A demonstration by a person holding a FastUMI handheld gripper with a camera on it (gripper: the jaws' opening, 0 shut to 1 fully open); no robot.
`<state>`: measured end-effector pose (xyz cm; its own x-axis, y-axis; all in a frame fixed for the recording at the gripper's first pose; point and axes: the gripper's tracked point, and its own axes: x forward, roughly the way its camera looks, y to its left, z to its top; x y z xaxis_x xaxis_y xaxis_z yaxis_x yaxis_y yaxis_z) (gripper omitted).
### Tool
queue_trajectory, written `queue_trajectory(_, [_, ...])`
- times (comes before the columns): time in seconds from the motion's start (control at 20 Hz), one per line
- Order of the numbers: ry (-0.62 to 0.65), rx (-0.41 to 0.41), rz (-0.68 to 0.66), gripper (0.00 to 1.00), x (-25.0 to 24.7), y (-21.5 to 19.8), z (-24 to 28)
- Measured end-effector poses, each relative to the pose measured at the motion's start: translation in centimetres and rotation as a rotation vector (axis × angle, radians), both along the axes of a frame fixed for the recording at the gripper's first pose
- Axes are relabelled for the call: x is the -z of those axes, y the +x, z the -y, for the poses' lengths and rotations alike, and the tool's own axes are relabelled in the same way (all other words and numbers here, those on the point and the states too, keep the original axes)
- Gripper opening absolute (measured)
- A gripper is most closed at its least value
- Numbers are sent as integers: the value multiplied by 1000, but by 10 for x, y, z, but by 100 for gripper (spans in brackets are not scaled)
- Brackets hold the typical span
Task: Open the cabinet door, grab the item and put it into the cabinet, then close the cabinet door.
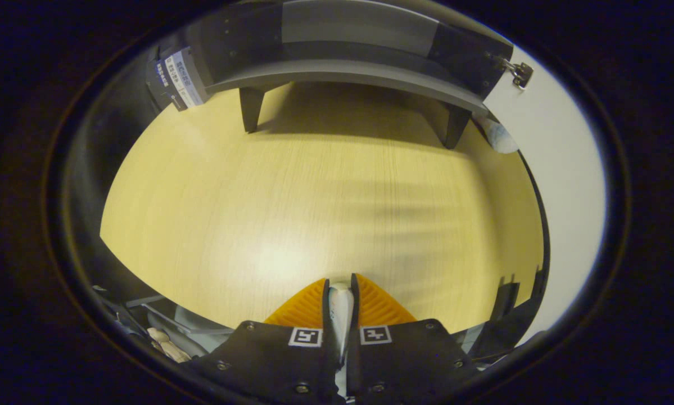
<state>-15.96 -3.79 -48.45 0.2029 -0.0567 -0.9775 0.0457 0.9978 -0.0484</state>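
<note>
Already the gripper [340, 289] is pinching a thin pale item [340, 306] between its fingers, facing the cabinet [348, 73] at twelve o'clock; such a slim hold risks slipping onto the table [314, 197]

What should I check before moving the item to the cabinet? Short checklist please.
1. Grip: gripper fingers closed on the slim white item between them. Ok.
2. Cabinet door: swung open beside the cabinet, hinge exposed. Ok.
3. Path: the table is bare from the fingers to the cabinet. Ok.
4. Room inside the cabinet: the inside is dark and seen from below. Cannot tell.
5. Height: the cabinet stands on legs, so the item probably has to rise over its bottom edge. Cannot tell if it is high enough.
6. Pale object by the cabinet's leg on the door side: off the straight path. Ok; cannot tell what it is.
</note>
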Motion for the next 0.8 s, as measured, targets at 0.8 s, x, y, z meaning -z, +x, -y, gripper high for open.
queue_trajectory(0.8, [111,20,151,10,-101,48,-7])
